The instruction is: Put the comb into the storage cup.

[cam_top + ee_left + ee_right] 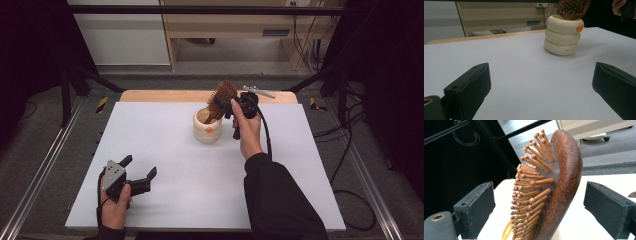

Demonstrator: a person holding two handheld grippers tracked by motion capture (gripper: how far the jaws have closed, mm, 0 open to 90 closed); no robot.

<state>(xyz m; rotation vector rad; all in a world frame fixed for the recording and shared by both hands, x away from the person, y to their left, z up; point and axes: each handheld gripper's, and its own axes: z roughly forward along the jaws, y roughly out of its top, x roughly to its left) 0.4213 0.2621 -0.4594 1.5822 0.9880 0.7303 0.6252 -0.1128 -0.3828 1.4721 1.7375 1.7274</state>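
A brown wooden hairbrush (pixel 222 97) stands head-up in a cream ringed cup (pixel 207 127) at the middle back of the white table top (pixel 165 150). My right gripper (pixel 229 103) is open, with its jaws on either side of the brush head (pixel 559 187) and a gap on both sides. In the right gripper view the right gripper (pixel 540 195) has bristles facing its left jaw. My left gripper (pixel 140 165) rests open and empty near the front left, facing the cup (pixel 562 37) and brush (pixel 572 8). The left gripper (pixel 541 82) holds nothing.
A small silver metal tool (pixel 259 91) lies on the wooden strip (pixel 160 96) behind the white top. Black frame posts and cables stand at both sides, with pale cabinets beyond the table.
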